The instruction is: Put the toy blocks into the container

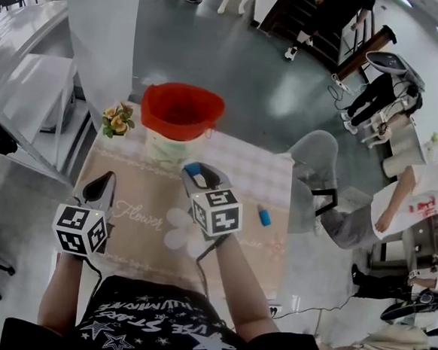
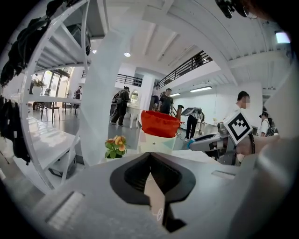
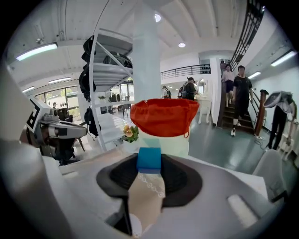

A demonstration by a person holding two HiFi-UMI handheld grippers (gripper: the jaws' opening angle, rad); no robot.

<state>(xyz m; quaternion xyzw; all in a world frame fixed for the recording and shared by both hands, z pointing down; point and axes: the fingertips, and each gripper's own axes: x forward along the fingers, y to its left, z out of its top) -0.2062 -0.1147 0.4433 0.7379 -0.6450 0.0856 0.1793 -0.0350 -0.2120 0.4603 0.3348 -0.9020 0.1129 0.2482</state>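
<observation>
The blue block (image 3: 149,158) is sitting pinched at the very tip of the right gripper (image 1: 196,175), whose fingers are clamping it from both sides. It is hanging in the air above the surface (image 1: 138,194), short of the container (image 1: 165,145). That container, a pale tub lined with a red bag, is standing at the far edge of the surface, at twelve o'clock from the held block, with its mouth open and nothing covering it.

As I read it, the task is somewhere in the middle. This block is picked up but not yet dropped in. A second blue block (image 1: 264,215) is lying loose on the surface at about four o'clock from the right gripper, waiting its turn. From where I am looking I cannot make out whether anything is already lying inside the red bag.

The left gripper (image 1: 105,181) is hovering at eight o'clock from the right one, its fingers together at the tips and gripping nothing.

A small pot of flowers (image 1: 118,119) is standing just beside the container at its nine o'clock, close enough to be knocked by a careless reach, though the straight line from block to container is looking open. A grey chair (image 1: 314,159) is sitting off the surface at two o'clock, and people are standing about on the floor beyond, well apart from the work.
</observation>
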